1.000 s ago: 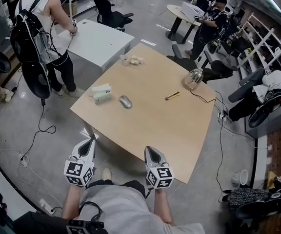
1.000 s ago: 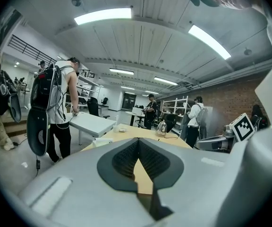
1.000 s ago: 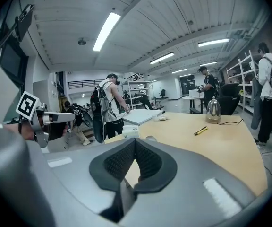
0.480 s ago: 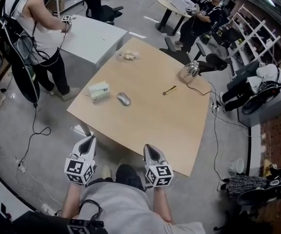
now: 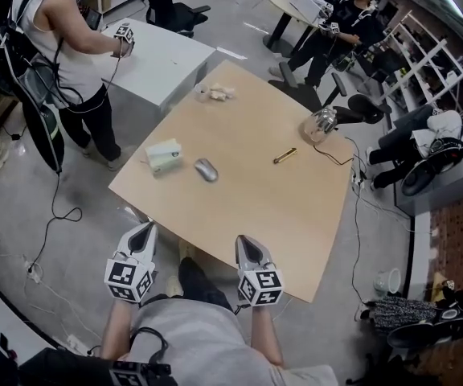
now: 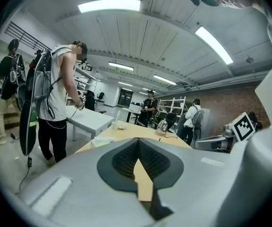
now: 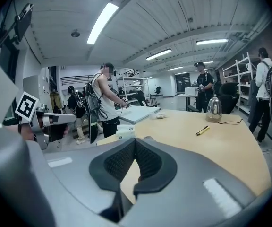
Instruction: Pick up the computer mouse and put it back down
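The grey computer mouse point(image 5: 206, 170) lies on the light wooden table point(image 5: 280, 215), towards its left side. My left gripper point(image 5: 147, 230) is below the table's near edge, off its left corner, shut and holding nothing. My right gripper point(image 5: 243, 242) hovers just over the near edge, also shut and holding nothing. Both point toward the table, well short of the mouse. In the left gripper view the left gripper point(image 6: 138, 141) shows its pads meeting at the tip. In the right gripper view the right gripper point(image 7: 134, 141) has its pads together too.
A white-and-green box point(image 5: 165, 154) sits left of the mouse. On the table also lie a yellow pen point(image 5: 284, 156), a shiny kettle point(image 5: 320, 124) with a cord, and crumpled bits point(image 5: 219, 93). A person point(image 5: 59, 47) stands by a white table point(image 5: 163, 55). Chairs stand beyond.
The person holding the grippers has stepped a little forward, carrying both grippers slightly toward the table edge. Both jaws stay shut. The mouse has not moved.
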`<state>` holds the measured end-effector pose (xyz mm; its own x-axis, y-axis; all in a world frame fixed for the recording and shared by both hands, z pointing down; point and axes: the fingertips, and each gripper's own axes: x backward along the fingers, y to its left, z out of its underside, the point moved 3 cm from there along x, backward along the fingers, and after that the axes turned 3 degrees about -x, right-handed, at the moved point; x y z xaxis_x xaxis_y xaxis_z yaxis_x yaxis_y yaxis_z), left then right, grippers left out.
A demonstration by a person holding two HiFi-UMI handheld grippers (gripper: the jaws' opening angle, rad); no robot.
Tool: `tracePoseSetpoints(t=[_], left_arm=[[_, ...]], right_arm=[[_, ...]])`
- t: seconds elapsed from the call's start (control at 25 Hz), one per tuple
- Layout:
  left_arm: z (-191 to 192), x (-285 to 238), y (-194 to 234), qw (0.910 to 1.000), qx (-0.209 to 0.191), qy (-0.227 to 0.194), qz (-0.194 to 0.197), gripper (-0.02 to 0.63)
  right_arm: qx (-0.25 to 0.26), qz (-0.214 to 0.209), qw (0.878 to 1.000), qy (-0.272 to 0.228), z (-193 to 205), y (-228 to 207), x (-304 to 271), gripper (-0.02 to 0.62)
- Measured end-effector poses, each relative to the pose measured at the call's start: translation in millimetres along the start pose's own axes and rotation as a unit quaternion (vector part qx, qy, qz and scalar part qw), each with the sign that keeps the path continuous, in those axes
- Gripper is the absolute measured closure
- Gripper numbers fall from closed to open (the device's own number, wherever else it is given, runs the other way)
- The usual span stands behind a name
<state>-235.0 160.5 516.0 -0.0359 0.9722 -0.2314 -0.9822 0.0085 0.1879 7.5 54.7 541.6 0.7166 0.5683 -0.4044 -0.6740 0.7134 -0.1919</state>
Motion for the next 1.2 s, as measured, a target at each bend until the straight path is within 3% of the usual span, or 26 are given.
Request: tracePoseSetpoints(t=[0.44, 0.8, 1.2], left_arm=[[-11, -77, 23, 0.9997, 0.006, 0.021, -0.006, 0.586], [6, -128, 48, 0.9983, 0.020, 0.054, -0.009, 0.586], [14, -150, 67, 0.9948, 0.041, 0.091, -0.019, 0.586]], right_arm=[[0.001, -0.018, 0.999, 0.029, -20, -38, -76, 0.589], [-0.002, -0.034, 0.998, 0.061, -16, -54, -138, 0.589], [0.003, -0.045, 0.994, 0.096, -18, -61, -183, 0.589]])
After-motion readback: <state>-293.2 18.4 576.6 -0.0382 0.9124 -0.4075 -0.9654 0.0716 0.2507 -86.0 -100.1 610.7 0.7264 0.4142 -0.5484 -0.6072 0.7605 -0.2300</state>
